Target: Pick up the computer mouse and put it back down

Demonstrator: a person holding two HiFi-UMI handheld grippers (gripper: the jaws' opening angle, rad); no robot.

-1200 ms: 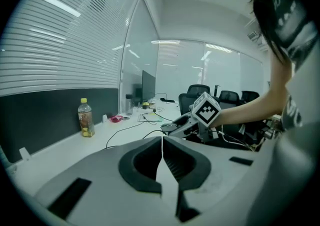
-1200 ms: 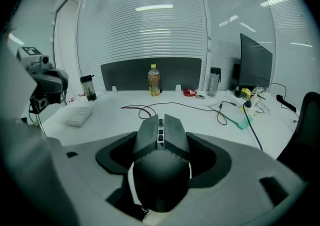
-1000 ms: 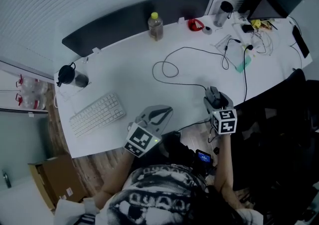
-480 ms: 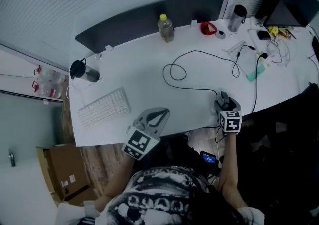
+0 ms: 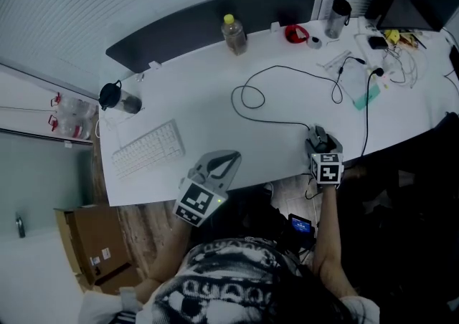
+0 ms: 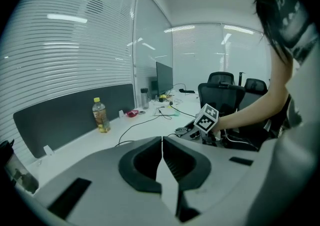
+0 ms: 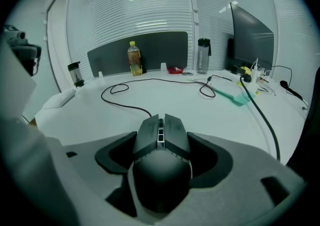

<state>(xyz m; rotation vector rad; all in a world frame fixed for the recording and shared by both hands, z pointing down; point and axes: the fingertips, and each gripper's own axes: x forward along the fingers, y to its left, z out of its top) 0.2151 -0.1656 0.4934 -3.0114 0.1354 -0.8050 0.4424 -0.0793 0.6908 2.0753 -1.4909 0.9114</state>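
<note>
The dark grey wired computer mouse (image 7: 161,170) sits at the near right edge of the white desk (image 5: 193,100), clamped between the jaws of the right gripper (image 7: 162,137), one jaw pressing on each flank. It has a rounded, matte back and two angular, split front buttons with a pale scroll wheel set in the gap between them. Whether it rests on the desk or hangs just above it cannot be told. Its black cable (image 5: 247,97) runs far and left into a loop. The left gripper (image 6: 161,152) hovers at the desk's near edge, its jaws together with nothing between them. A white keyboard (image 5: 147,148) lies to the left, and a clear plastic bottle with a yellow cap (image 5: 234,34) stands at the far side.
</note>
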